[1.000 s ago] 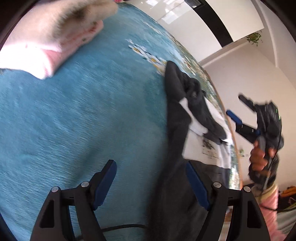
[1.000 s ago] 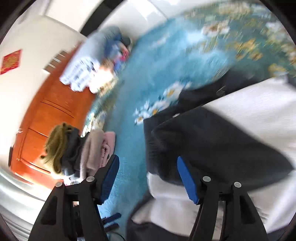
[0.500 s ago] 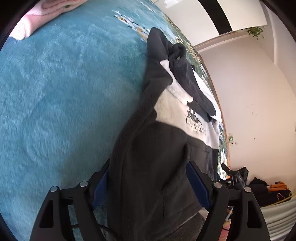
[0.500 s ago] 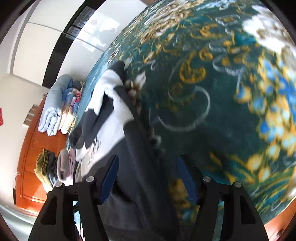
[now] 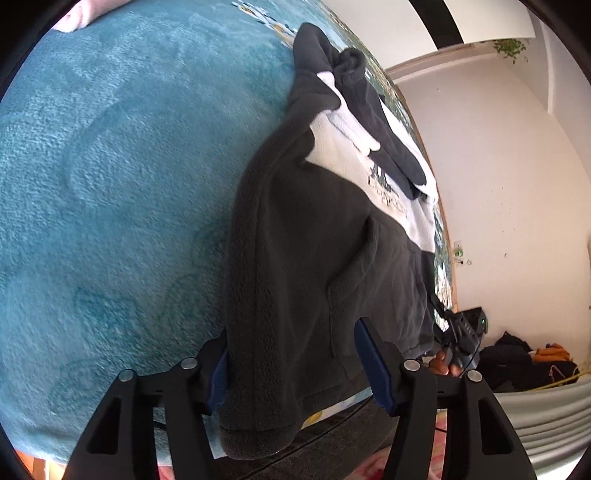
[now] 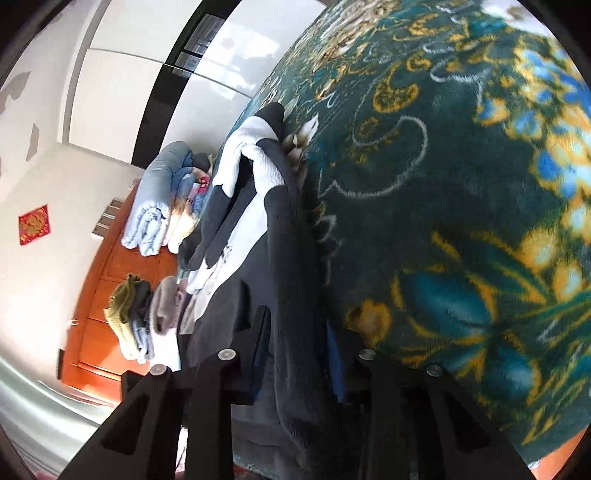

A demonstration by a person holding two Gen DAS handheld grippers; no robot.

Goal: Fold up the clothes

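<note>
A dark grey and white fleece hoodie (image 5: 314,229) lies lengthwise on the teal bed blanket (image 5: 110,166), sleeves folded across its white chest band. My left gripper (image 5: 291,365) has its jaws apart around the hoodie's bottom hem, the fabric between the blue pads. In the right wrist view the hoodie (image 6: 273,240) runs away from me, and my right gripper (image 6: 299,362) has narrowed on the other bottom corner of the hem, cloth filling the gap. The right gripper also shows in the left wrist view (image 5: 458,332) at the hem's far corner.
Folded pink clothing (image 5: 77,18) lies at the blanket's far left. A stack of folded clothes (image 6: 144,314) and rolled quilts (image 6: 159,199) sit by the orange wooden headboard (image 6: 103,332). The flowered blanket part (image 6: 461,184) spreads to the right. Dark clothes (image 5: 524,358) lie on the floor.
Both grippers swung down to the hoodie's bottom hem. The left one slid its jaws around one corner; the right one narrowed its jaws on the other corner.
</note>
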